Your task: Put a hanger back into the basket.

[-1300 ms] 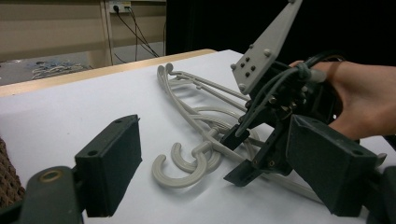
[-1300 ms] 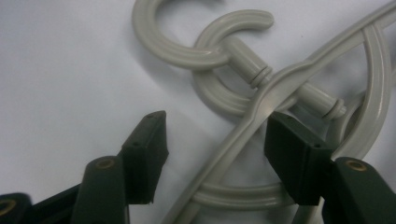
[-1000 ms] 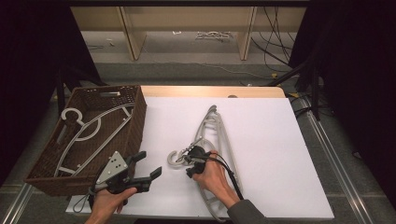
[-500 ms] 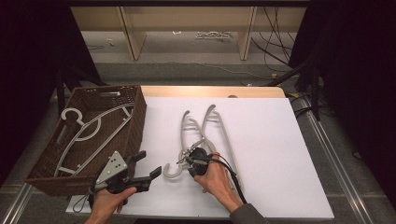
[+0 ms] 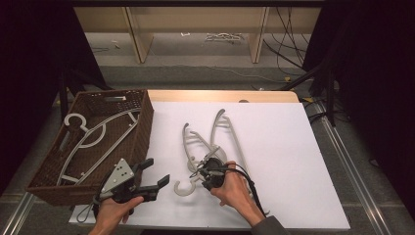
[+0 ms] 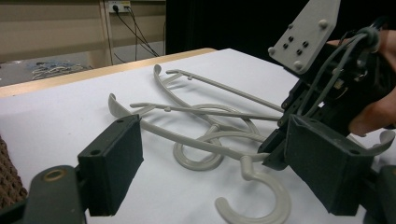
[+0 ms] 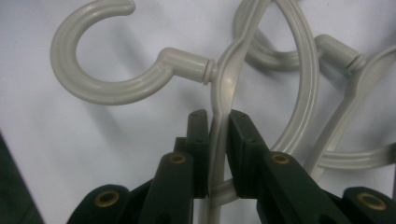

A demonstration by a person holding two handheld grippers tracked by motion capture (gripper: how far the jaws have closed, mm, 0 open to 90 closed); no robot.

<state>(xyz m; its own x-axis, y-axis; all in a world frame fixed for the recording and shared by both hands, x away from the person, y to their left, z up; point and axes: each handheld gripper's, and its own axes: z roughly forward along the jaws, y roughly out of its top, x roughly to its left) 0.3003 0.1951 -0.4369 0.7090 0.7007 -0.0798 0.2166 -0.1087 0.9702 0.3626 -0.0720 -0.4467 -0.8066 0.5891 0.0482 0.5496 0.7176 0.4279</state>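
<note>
With the right gripper [image 7: 216,122] clamped on the nearer hanger [image 5: 188,161] right of the basket [image 5: 142,128] and the left gripper [image 5: 155,177] wide open, empty, next lift it clear of the second hanger [image 5: 226,128] toward the basket.

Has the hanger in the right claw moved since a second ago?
Yes. The hanger in the right claw has swung left off the second hanger, toward the wicker basket.
</note>
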